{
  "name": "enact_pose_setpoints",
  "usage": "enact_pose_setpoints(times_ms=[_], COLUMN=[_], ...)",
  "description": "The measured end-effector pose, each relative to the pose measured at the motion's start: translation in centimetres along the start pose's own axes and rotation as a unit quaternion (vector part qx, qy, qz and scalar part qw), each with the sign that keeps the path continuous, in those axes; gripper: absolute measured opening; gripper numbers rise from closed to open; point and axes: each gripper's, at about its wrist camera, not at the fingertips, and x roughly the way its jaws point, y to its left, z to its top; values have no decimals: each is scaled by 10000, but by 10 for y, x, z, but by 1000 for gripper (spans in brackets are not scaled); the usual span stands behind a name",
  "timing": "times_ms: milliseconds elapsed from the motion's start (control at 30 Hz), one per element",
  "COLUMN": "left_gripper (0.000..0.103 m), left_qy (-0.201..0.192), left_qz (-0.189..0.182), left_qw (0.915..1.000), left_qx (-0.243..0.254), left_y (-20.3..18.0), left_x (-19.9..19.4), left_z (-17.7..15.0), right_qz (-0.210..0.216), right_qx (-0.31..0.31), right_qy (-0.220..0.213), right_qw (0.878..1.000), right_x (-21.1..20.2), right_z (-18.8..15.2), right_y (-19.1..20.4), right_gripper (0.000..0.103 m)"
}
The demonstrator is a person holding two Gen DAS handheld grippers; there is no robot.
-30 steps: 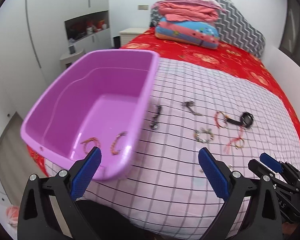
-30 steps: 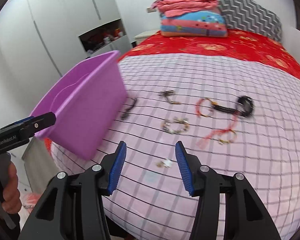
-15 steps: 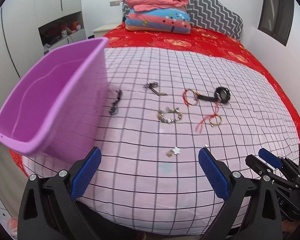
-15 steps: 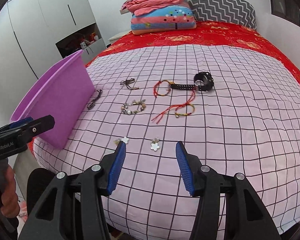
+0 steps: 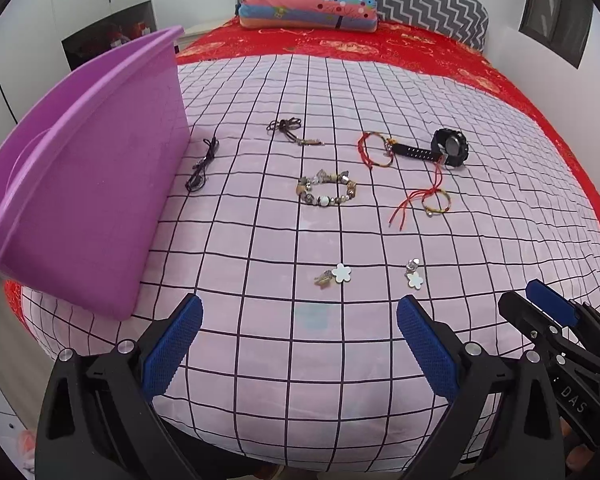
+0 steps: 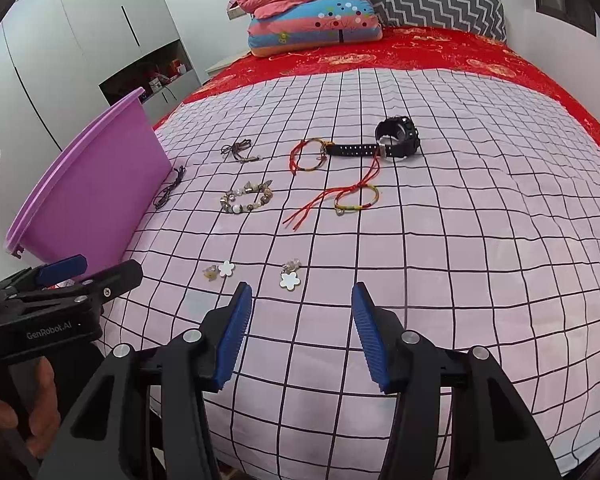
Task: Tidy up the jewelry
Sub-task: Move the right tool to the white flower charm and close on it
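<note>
As both views swung off the purple bin [image 5: 84,184] at frame left, flower earrings [image 6: 289,280] now sit lower-centre. Left gripper [image 5: 298,344] wide, right gripper [image 6: 302,332] half-open, both empty; pickup looks next.

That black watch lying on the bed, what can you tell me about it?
The chunky black wristwatch looks like plastic or rubber, with a thick round case and a strap full of holes. It lies unbuckled on the checked pink sheet, the case propped on its edge and one strap stretched flat toward a red and yellow string bracelet, whose clasp end it meets. A red cord passes by its case. No fingers touch it.
</note>
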Motion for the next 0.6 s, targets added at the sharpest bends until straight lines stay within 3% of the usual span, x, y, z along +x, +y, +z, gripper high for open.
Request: enact_pose_setpoints(times_ms=[600], left_gripper=[96], left_qy=[353], left_qz=[-58], left_qw=[9991], left_qx=[-223], left_y=[9], left_x=[45], left_z=[-4], right_qz=[-87], right_qx=[-77], right_qy=[348], right_qw=[9993], right_x=[46], right_z=[-1], right_y=[1], right_gripper=[50])
